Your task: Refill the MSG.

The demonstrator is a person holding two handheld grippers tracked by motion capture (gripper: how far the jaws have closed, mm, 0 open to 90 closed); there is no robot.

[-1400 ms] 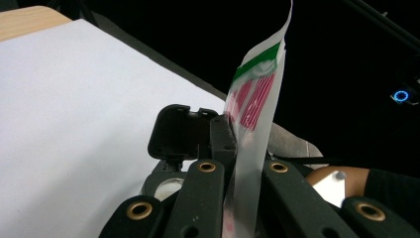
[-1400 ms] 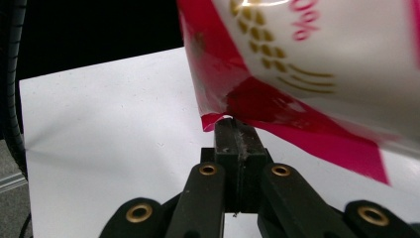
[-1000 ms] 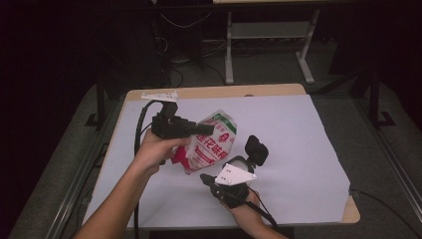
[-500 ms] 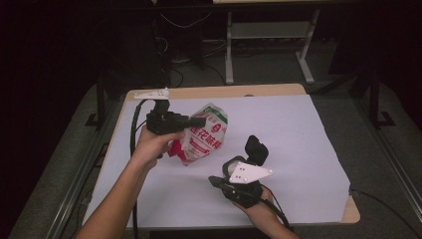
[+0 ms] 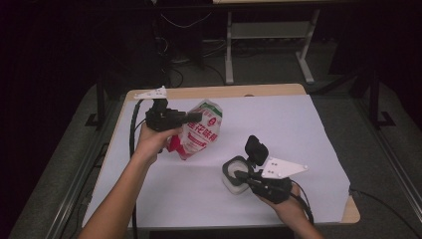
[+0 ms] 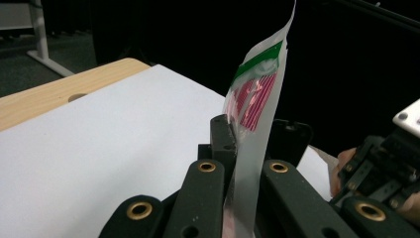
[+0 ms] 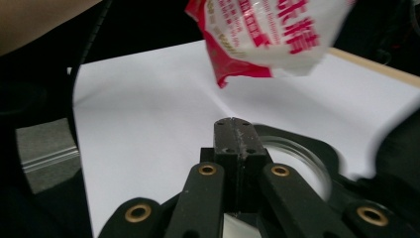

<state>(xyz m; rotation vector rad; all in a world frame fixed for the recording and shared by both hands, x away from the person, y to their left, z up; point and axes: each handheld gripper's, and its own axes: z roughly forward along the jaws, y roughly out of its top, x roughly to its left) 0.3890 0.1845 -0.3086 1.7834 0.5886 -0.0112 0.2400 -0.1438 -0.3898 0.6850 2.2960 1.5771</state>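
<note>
A red-and-white printed bag with a green top band hangs above the white-covered table. My left gripper is shut on its upper edge. In the left gripper view the thin bag stands upright between the closed jaws of the left gripper. My right gripper points left near the front of the table. It is shut on the rim of a small clear round container. In the right gripper view the container's rim curves off to the right of the right gripper, and the bag hangs beyond it.
The table's wooden edge shows at the back and at the front right corner. A black cable trails from the left gripper along the table's left side. Desk legs and cables stand on the dark floor behind.
The bag has gone up and to the left with the left gripper. The right gripper has moved right, away from the bag, and the round container now shows at its jaws.
</note>
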